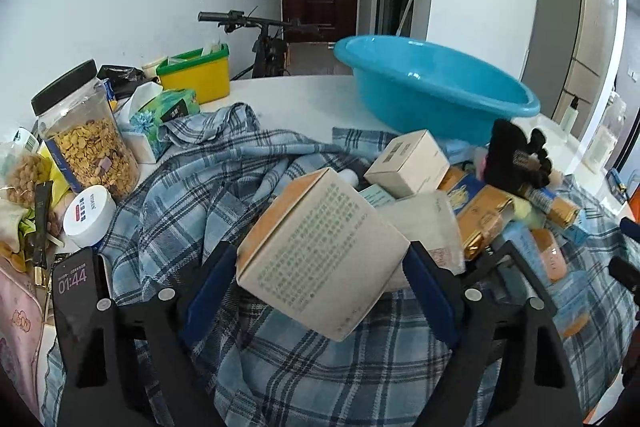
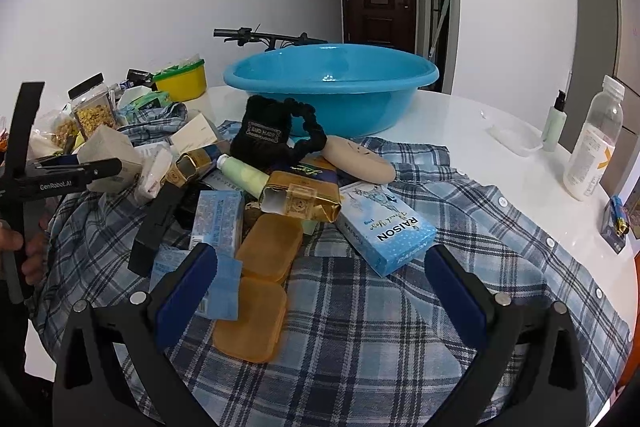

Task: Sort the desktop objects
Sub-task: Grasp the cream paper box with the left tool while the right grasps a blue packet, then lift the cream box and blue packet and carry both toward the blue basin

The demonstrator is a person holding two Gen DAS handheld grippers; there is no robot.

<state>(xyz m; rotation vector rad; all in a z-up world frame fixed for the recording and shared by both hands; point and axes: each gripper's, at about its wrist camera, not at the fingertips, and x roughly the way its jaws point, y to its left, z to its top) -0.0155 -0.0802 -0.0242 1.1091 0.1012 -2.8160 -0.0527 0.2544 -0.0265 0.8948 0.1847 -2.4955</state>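
Nearest the left wrist camera, the left gripper (image 1: 320,267) has its blue pads (image 1: 430,297) set against the two sides of a beige printed carton (image 1: 320,251), which sits tilted between them above a blue plaid shirt (image 1: 200,195); in the right wrist view the same carton (image 2: 110,159) appears clear of the cloth. The right gripper (image 2: 320,281) stands wide with nothing between its fingers (image 2: 186,291), over bare plaid just short of two orange lidded cases (image 2: 256,291). Beyond lies a crowded heap on the shirt: a RAISON box (image 2: 386,231), a gold foil pack (image 2: 300,203), a pale green tube (image 2: 244,173) and a black fabric pouch (image 2: 264,135). To the left the table edge is packed with a phone (image 1: 76,291), a white tub (image 1: 90,215) and a cereal jar (image 1: 84,131). Farther on, a blue basin (image 2: 332,83) rests on the white tabletop (image 2: 480,107), with open surface between it and a bottle (image 2: 592,143) and a slim spray bottle (image 2: 556,119) near the right rim. A yellow bin (image 1: 196,71) stands at the far left.
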